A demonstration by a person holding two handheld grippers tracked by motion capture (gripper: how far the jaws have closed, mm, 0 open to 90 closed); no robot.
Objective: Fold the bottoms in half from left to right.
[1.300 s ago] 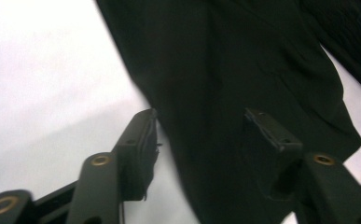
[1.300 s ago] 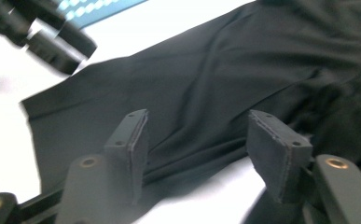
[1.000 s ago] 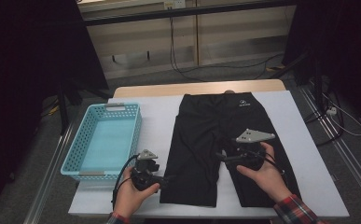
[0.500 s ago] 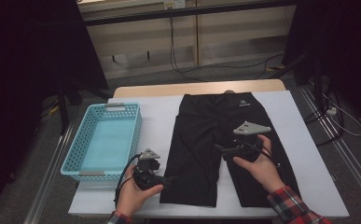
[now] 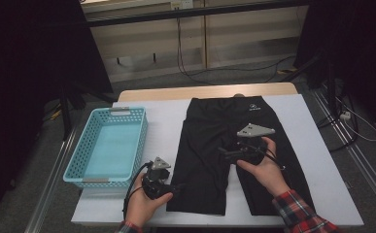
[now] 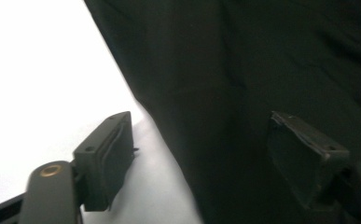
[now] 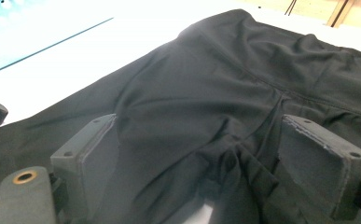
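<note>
Shorts [image 5: 224, 145] between both spread claws.

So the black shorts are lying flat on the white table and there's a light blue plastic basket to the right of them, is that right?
Not quite. The black shorts do lie flat on the white table, but the light blue plastic basket sits to the left of them, not the right. The high view shows it.

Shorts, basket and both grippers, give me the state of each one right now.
Shorts: spread flat on the table, unfolded.
Basket: upright, empty, left of the shorts.
Left gripper: open, straddling the shorts' outer edge; jaws have just been closing.
Right gripper: open, over the crotch of the shorts, pads not pressing.
</note>
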